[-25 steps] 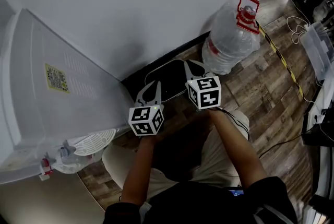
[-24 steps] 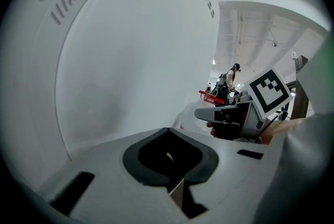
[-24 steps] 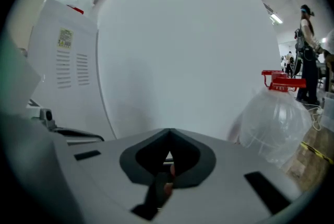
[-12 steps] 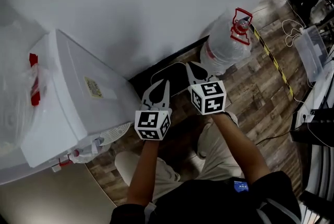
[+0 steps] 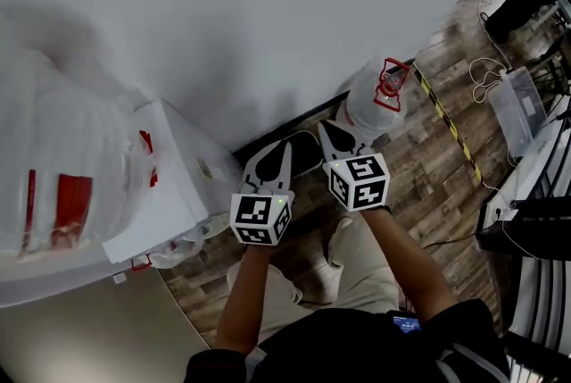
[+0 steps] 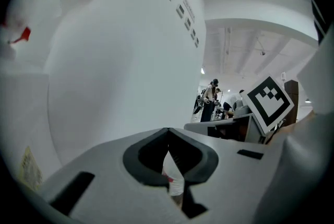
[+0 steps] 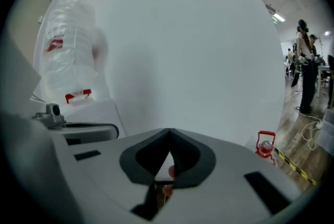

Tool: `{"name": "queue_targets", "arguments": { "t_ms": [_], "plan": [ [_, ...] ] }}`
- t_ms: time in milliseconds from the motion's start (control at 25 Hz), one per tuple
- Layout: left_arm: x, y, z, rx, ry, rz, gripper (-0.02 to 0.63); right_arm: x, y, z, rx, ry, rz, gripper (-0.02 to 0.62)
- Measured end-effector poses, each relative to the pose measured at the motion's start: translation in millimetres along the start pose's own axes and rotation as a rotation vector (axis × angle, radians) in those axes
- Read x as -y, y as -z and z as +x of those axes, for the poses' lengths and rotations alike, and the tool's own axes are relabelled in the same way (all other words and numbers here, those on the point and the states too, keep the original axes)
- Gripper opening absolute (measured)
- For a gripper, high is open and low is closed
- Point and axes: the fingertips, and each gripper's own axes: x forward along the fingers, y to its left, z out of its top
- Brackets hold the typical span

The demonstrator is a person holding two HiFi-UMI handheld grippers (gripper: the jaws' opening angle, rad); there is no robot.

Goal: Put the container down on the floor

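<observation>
A big clear water jug (image 5: 370,100) with a red cap handle stands on the wooden floor by the wall; its red handle (image 7: 265,144) also shows in the right gripper view. A second jug (image 5: 58,176) with a red label sits upside down on the white dispenser (image 5: 174,194), and appears as the jug (image 7: 70,50) in the right gripper view. My left gripper (image 5: 284,144) and right gripper (image 5: 323,126) hover side by side at chest height, short of the floor jug. Both are shut and hold nothing, as the left gripper (image 6: 167,131) and right gripper (image 7: 169,133) show in their own views.
A white wall (image 5: 268,6) rises just ahead. A black mat (image 5: 303,154) lies at its foot below the grippers. Yellow-black tape (image 5: 446,127), loose cables (image 5: 486,73) and a clear box (image 5: 508,109) lie on the floor to the right. People stand far off (image 7: 305,61).
The view has swung so the jug on top of the dispenser now shows at left. Both grippers stay shut and close together; the floor jug sits smaller and further off.
</observation>
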Motion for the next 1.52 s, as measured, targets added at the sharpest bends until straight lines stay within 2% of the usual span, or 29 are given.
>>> {"name": "queue_targets", "arguments": {
  "t_ms": [320, 640, 840, 1240, 1520],
  "plan": [
    [36, -116, -30, 0.009, 0.007, 0.009, 0.015, -29, -110, -57, 0.032, -0.051, 0.014, 0.028],
    [49, -196, -67, 0.037, -0.007, -0.028, 0.015, -66, -185, -98, 0.058, -0.085, -0.018, 0.028],
    [57, -223, -88, 0.059, 0.021, -0.057, 0.015, -85, -209, -121, 0.076, -0.089, -0.032, 0.028],
    [80, -257, -136, 0.12, 0.077, 0.027, 0.015, -121, -227, -159, 0.127, -0.09, -0.061, 0.028],
    [91, -265, -179, 0.135, 0.114, 0.064, 0.015, -154, -232, -192, 0.18, -0.069, -0.044, 0.029]
  ]
}}
